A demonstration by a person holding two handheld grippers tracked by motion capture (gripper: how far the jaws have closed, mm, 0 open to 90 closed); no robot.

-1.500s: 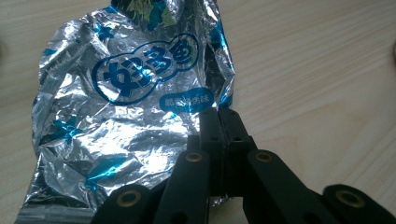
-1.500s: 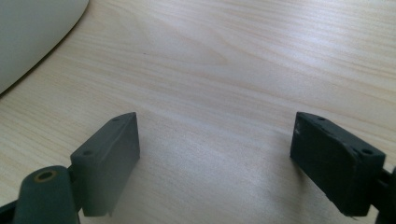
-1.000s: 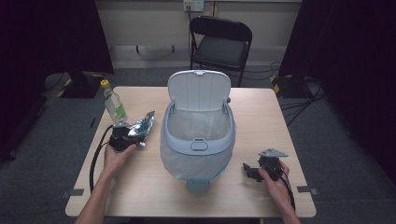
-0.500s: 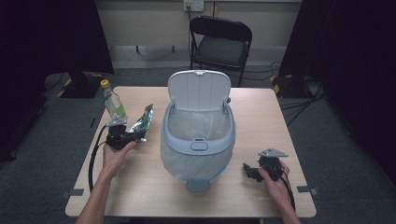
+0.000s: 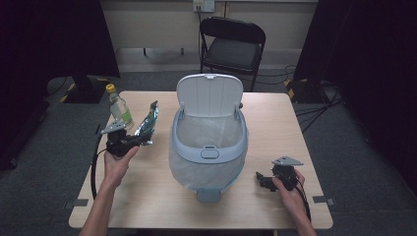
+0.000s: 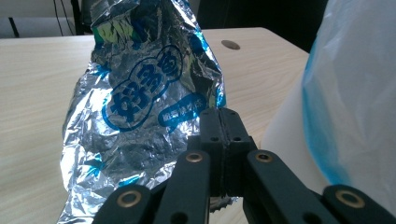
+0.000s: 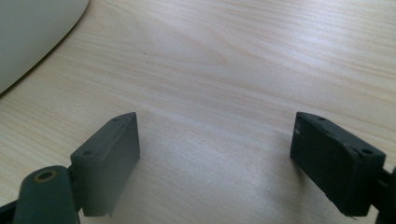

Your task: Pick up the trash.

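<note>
Left gripper has its jaws clamped tight on the lower edge of a crumpled foil wrapper, which stands up from the jaws above the surface's left side, off the wood. Largest on the surface is the bin, at the centre, its lid tipped up toward the far edge and a white liner inside; the wrapper hangs just left of its rim. A bottle with a yellow cap stands near the far-left corner, behind the wrapper. Right gripper rests low by the near-right corner, jaws spread wide over bare wood with nothing between them.
</note>
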